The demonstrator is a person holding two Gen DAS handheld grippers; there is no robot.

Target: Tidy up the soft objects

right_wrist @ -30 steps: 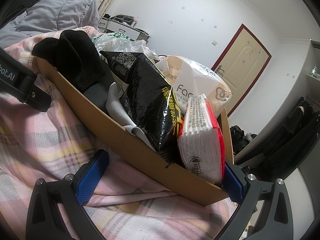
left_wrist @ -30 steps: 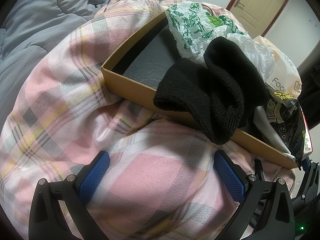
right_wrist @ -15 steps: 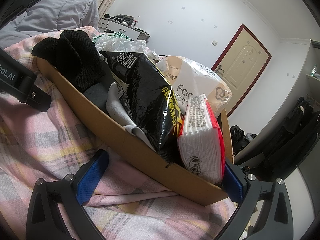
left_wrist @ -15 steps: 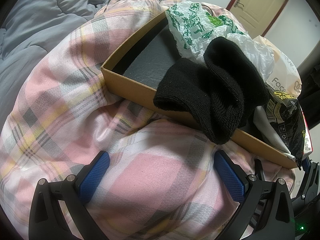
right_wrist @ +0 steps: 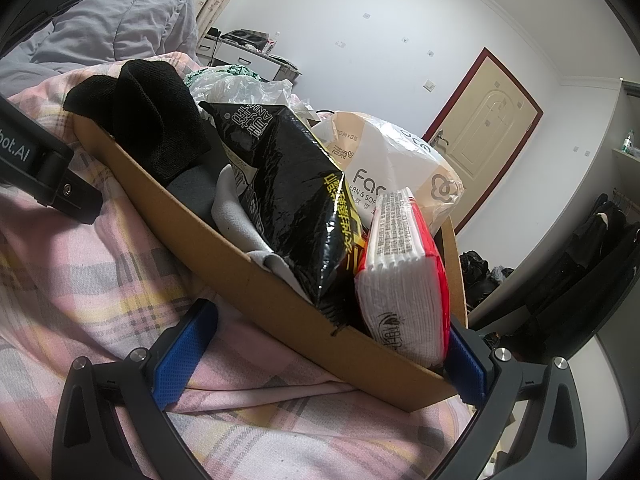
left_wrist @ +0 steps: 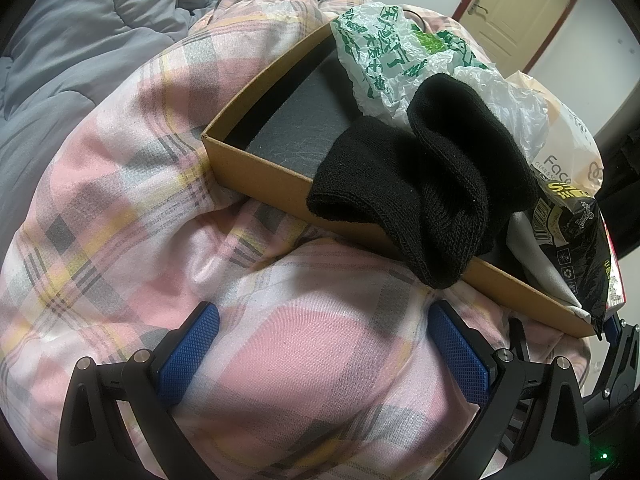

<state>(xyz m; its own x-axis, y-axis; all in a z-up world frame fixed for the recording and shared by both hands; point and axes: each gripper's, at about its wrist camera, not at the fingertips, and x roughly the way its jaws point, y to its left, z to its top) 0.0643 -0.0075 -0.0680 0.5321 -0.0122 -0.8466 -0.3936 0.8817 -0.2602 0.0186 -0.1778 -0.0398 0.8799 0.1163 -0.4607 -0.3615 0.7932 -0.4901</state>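
A shallow cardboard box [left_wrist: 256,178] [right_wrist: 224,248] rests on a pink plaid quilt [left_wrist: 132,184]. A black knit sock [left_wrist: 432,188] [right_wrist: 156,124] drapes over its near wall. Inside lie a green-printed plastic bag [left_wrist: 384,56], a beige tissue pack [right_wrist: 400,168], a black snack bag [right_wrist: 296,200], a red-and-white tissue pack [right_wrist: 404,284] and a grey-white cloth [right_wrist: 236,216]. My left gripper [left_wrist: 324,354] hangs open over the quilt just short of the box, holding nothing. My right gripper [right_wrist: 328,360] is open too, its jaws straddling the box's right corner.
A grey duvet [left_wrist: 80,40] lies left of the quilt. A door [right_wrist: 484,128] stands in the far wall, with a white cabinet [right_wrist: 248,56] behind the bed. Dark clothes [right_wrist: 592,240] hang at the right. The left gripper's body [right_wrist: 44,164] shows at the right view's left edge.
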